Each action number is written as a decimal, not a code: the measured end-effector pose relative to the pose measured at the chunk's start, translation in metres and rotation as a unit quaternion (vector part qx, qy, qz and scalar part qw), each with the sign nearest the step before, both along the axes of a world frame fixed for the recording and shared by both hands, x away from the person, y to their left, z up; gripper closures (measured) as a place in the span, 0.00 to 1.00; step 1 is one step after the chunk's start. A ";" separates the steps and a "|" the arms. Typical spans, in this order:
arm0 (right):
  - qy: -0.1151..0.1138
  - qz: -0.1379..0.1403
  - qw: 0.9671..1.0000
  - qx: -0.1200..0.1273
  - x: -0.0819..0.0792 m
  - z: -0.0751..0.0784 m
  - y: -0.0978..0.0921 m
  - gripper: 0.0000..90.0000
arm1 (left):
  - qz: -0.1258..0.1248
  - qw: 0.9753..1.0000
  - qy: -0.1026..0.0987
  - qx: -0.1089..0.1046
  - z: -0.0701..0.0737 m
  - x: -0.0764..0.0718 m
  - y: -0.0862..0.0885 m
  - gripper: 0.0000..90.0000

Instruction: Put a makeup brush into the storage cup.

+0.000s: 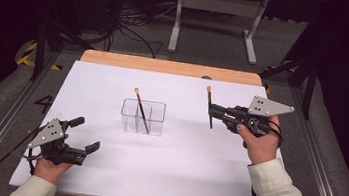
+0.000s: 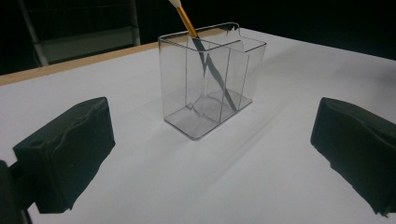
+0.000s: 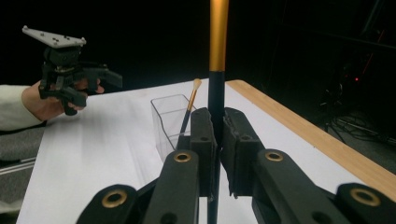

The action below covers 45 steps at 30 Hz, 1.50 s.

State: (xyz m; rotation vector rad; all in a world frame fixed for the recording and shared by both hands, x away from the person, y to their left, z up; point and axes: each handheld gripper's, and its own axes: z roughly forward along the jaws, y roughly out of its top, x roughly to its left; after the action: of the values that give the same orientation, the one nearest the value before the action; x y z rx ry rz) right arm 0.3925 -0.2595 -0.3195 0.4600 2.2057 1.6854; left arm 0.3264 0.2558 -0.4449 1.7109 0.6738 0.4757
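A clear plastic holder (image 1: pixel 143 117) with compartments stands mid-table on the white sheet, and one black-handled brush (image 1: pixel 140 108) leans in it, tip up. The same holder (image 2: pixel 210 79) and brush (image 2: pixel 205 51) sit ahead of my left gripper (image 2: pixel 210 154), whose jaws are wide apart with nothing between them. That left gripper (image 1: pixel 83 134) rests low at the front left. My right gripper (image 1: pixel 211 109) is shut on a second brush (image 1: pixel 209 107), held upright above the table right of the holder. Its black-and-gold handle (image 3: pixel 217 70) rises between the jaws of the right gripper (image 3: pixel 217 140).
A white sheet (image 1: pixel 103 170) covers the table, with a wooden edge (image 1: pixel 166 66) at the back. Beyond it are a white table frame (image 1: pixel 218 12) and cables on the floor. Metal rails (image 1: pixel 3 122) run along both sides.
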 end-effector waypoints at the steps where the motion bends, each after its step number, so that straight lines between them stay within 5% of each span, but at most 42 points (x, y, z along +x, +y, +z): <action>1: 0.000 0.000 1.000 0.004 0.000 0.000 0.000 0.93 | 0.000 1.000 0.000 0.000 0.000 0.000 0.000 0.00; 21: -0.001 -0.016 0.998 0.055 0.008 0.002 0.018 0.93 | 0.000 1.000 0.000 -0.002 0.000 0.000 -0.001 0.00; 45: 0.009 0.008 0.998 0.062 0.033 0.008 0.064 0.93 | 0.004 1.000 -0.001 -0.001 -0.001 -0.003 0.004 0.00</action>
State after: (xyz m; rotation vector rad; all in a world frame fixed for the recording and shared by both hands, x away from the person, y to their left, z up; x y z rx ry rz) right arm 0.4255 -0.1953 -0.3116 0.4923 2.1301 1.8403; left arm 0.3236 0.2594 -0.4455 1.7065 0.6799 0.4813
